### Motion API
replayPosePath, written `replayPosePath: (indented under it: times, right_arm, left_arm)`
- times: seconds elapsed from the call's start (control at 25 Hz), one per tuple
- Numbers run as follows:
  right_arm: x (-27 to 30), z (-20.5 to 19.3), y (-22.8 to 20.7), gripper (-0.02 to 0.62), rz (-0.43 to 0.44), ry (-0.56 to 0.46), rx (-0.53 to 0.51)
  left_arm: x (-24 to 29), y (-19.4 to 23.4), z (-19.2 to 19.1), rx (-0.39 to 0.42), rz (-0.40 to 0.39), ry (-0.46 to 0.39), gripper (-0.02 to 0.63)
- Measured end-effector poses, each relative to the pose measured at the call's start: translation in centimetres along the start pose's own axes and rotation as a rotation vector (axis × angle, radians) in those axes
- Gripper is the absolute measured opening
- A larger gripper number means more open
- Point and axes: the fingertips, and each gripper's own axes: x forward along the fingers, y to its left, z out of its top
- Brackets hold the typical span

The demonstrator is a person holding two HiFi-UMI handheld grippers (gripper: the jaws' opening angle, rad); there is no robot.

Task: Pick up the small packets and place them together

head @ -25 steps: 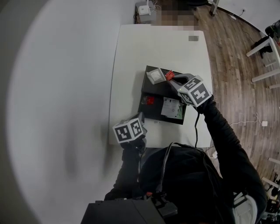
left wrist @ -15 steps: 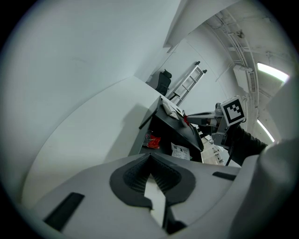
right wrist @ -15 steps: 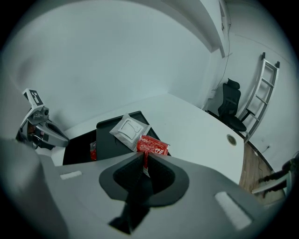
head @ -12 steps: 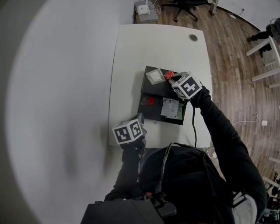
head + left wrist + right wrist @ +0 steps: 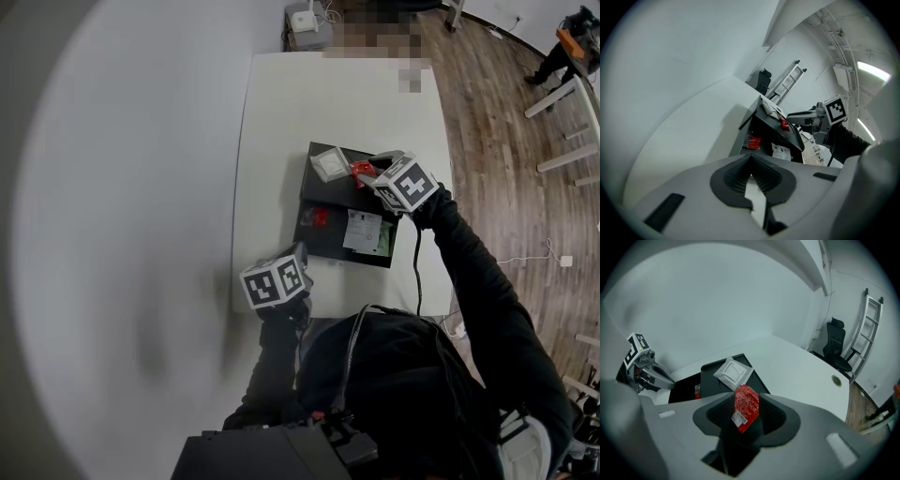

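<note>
A red packet [image 5: 746,407] stands between the jaws of my right gripper [image 5: 745,416], which are opening; the pads are apart from it. In the head view that gripper [image 5: 367,170] hovers over the far end of a black box [image 5: 330,246], with the red packet [image 5: 362,170] beside a white packet [image 5: 330,165] lying there. The white packet [image 5: 733,371] sits just ahead of the jaws. A second red packet [image 5: 320,217] lies on the box's lower left part. My left gripper [image 5: 751,176] is shut and empty, near the table's front edge [image 5: 302,255].
A white printed label [image 5: 364,231] lies on the box. The white table [image 5: 281,122] extends far beyond it. An office chair [image 5: 836,345] and a ladder [image 5: 867,329] stand past the table, on a wooden floor [image 5: 497,187].
My right gripper turned and shifted slightly left over the box, next to the white packet, and its jaws have spread apart around the red packet. The left gripper stayed still.
</note>
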Motion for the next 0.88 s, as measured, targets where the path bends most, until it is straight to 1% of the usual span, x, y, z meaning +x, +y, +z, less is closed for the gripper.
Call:
replayPosePath:
  times: [0.12, 0.28, 0.36, 0.48, 0.56, 0.72, 0.88]
  right_arm:
    - [-2.4, 1.2, 0.3, 0.153, 0.004, -0.058, -0.024]
    - [-5.9, 2.3, 3.4, 0.153, 0.100, -0.105, -0.074]
    - [-6.9, 2.1, 5.4, 0.153, 0.156, -0.108, -0.089]
    - [-7.2, 0.5, 8.2, 0.153, 0.224, -0.070, -0.105]
    - [-6.6, -1.0, 9.8, 0.154, 0.246, -0.030, -0.132]
    - [-4.8, -4.5, 12.0, 0.163, 0.258, 0.068, -0.175]
    - [-3.7, -6.8, 13.1, 0.176, 0.255, 0.147, -0.201]
  left_arm:
    - [-0.1, -0.1, 0.0, 0.002, 0.000, 0.000, 0.000]
    - [-0.1, -0.1, 0.0, 0.002, 0.001, -0.002, 0.000]
    - [-0.1, -0.1, 0.1, 0.002, 0.001, -0.003, 0.000]
    - [-0.2, -0.1, 0.1, 0.000, 0.001, -0.006, 0.000]
    - [-0.2, -0.1, 0.1, 0.000, 0.002, -0.009, 0.000]
    - [0.0, 0.0, 0.0, -0.006, -0.002, -0.017, 0.000]
    - [-0.1, 0.0, 0.0, -0.007, -0.004, -0.026, 0.000]
